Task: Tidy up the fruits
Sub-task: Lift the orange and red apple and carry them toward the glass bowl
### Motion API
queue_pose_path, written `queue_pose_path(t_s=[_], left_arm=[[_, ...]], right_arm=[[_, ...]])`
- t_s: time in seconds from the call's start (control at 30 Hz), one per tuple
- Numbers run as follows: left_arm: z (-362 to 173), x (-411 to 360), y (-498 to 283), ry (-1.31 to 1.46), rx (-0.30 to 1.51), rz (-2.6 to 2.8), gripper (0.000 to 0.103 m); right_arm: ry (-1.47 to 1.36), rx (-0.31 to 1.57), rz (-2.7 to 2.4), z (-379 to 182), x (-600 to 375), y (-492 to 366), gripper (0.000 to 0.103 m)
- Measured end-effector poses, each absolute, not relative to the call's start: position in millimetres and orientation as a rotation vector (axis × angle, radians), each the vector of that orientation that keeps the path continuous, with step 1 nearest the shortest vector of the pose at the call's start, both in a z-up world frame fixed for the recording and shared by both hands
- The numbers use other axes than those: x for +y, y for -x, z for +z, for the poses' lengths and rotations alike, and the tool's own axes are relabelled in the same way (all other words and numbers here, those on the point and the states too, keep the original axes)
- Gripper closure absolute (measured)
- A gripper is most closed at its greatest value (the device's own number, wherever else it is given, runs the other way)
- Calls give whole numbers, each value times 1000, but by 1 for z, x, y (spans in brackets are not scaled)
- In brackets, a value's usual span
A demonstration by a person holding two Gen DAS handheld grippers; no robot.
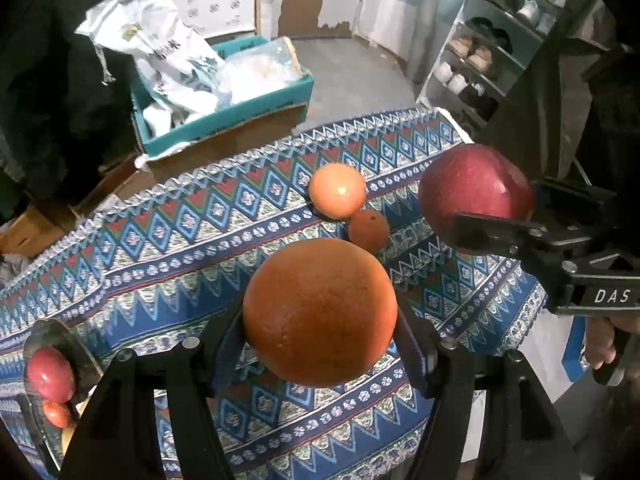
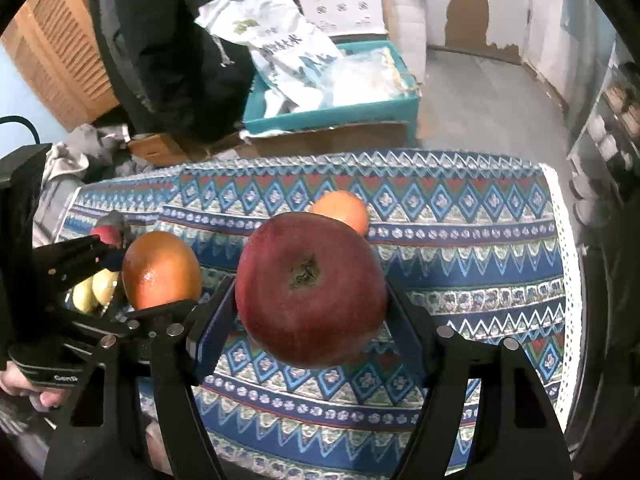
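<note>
Bowl [image 2: 116, 220] with red apple [image 2: 106, 235] and yellow fruits [image 2: 96, 288] inside.

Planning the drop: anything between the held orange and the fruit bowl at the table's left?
Nothing visible does. The left gripper holds the orange above the patterned tablecloth, and the cloth between it and the bowl is bare. The loose oranges lie on the far side, away from the bowl.

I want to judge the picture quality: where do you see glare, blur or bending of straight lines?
Left wrist view: a small bright spot on the far orange; the tablecloth edge curves strongly; dark corners. Right wrist view: a shiny patch on the held orange; the white bag is slightly blurred; the red apple looks sharp.
</note>
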State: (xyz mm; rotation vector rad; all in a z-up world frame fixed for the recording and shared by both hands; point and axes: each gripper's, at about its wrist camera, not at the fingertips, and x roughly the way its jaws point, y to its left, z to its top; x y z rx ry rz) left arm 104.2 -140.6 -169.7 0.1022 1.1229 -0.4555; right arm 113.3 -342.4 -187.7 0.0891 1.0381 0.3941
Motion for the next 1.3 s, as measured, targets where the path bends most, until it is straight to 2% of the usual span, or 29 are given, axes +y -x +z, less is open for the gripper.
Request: queue_pose_path(t_s=[0.7,1.3], left_arm=[[-115,-66,-71,-7,1011,-403,34],[-114,26,-54,101,979,-301,34]], right_arm=[[-89,964,565,-139,-270,-102,31],[-50,968,702,-129,-177,-112,31]])
